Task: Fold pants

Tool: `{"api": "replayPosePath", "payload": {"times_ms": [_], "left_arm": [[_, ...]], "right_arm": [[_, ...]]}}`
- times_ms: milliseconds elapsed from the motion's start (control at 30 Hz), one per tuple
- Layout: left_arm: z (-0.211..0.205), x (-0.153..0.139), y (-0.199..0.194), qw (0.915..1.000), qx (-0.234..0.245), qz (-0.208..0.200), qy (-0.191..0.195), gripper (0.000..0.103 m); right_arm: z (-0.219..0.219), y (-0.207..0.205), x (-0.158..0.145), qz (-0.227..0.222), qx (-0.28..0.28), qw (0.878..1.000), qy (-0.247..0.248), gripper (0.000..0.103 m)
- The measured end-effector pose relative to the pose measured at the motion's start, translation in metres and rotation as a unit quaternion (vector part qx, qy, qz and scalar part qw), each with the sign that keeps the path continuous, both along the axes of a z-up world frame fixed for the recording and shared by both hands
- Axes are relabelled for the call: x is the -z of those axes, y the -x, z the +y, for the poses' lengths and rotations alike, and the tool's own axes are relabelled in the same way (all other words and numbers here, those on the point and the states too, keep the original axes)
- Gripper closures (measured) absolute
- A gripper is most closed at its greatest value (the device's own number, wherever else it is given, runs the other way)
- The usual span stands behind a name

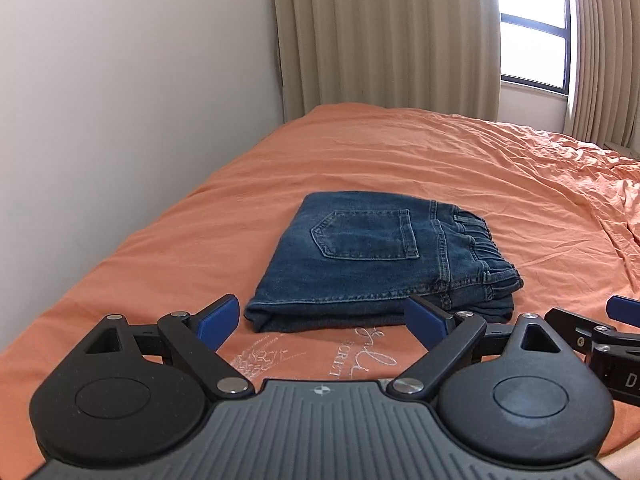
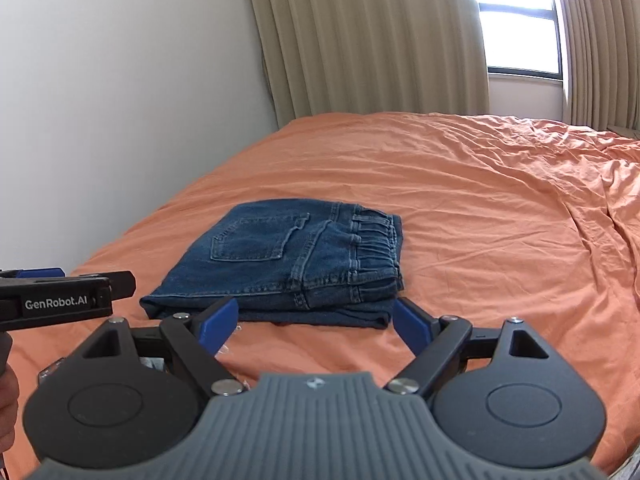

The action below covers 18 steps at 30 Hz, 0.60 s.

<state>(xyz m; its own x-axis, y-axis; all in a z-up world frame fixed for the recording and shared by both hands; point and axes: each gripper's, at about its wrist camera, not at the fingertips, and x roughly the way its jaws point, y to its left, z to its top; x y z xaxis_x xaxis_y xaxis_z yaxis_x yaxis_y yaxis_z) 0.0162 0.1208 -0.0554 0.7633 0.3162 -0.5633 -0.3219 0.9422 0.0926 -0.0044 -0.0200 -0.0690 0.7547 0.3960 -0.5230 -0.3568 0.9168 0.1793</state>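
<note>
Blue denim pants (image 1: 372,256) lie folded into a compact rectangle on the orange bed sheet (image 1: 440,160), back pocket up and the elastic waistband at the right. My left gripper (image 1: 322,318) is open, just short of the near edge of the pants, with nothing between its blue pads. In the right wrist view the same pants (image 2: 288,264) lie ahead. My right gripper (image 2: 314,320) is open too, in front of the near edge, holding nothing. The two grippers are side by side; each shows at the edge of the other's view.
A white wall (image 1: 120,120) runs along the left side of the bed. Beige curtains (image 1: 380,32) and a bright window (image 1: 532,40) stand behind it. The sheet (image 2: 500,200) is wrinkled toward the right. White printed lettering (image 1: 360,364) marks the sheet near me.
</note>
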Motion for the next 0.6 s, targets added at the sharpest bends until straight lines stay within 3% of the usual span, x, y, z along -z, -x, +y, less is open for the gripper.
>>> {"api": "replayPosePath", "payload": {"times_ms": [133, 600], "left_arm": [[-0.0037, 0.0085, 0.0001, 0.9999, 0.006, 0.015, -0.001, 0.000], [-0.0054, 0.0078, 0.0005, 0.9998, 0.007, 0.017, -0.001, 0.000]], "right_arm": [[0.0007, -0.0004, 0.0087, -0.002, 0.004, 1.000, 0.019, 0.022], [-0.0083, -0.0051, 0.0001, 0.007, 0.011, 1.000, -0.008, 0.022]]}}
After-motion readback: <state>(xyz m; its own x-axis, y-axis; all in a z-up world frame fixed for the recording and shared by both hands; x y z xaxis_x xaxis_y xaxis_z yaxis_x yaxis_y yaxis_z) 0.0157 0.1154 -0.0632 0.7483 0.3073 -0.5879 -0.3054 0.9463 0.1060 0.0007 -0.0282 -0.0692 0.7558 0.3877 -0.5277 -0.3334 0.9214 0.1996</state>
